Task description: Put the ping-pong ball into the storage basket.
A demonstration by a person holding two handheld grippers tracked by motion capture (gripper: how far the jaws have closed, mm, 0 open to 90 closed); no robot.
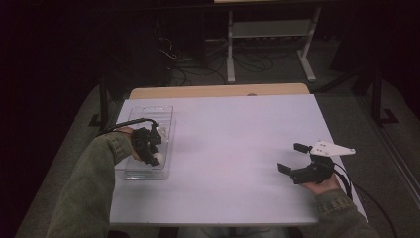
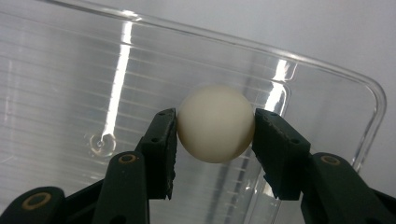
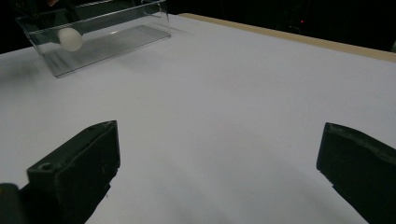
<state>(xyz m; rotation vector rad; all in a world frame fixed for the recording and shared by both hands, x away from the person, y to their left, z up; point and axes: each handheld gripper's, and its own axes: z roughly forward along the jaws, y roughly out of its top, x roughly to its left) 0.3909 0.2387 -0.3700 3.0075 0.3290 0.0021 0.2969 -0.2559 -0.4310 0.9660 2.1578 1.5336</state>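
A white ball (image 2: 215,122) sits between the two black jaws of my left gripper (image 2: 215,126), which is shut on it, pads pressing both sides. It hangs inside a clear plastic box (image 2: 327,79), close above the ribbed floor. In the high view the left gripper (image 1: 151,153) reaches down into the box (image 1: 168,119) at the table's left, the ball (image 1: 158,158) showing at its tip. My right gripper (image 1: 292,157) rests low at the table's right side with its jaws wide apart and nothing between them. In the right gripper view the ball (image 3: 70,38) shows through the box wall (image 3: 116,42).
The white table top (image 1: 228,148) stretches between the two hands. A wooden strip (image 1: 218,90) runs along its far edge. Beyond stand a metal frame (image 1: 270,44) and cables on the dark floor.
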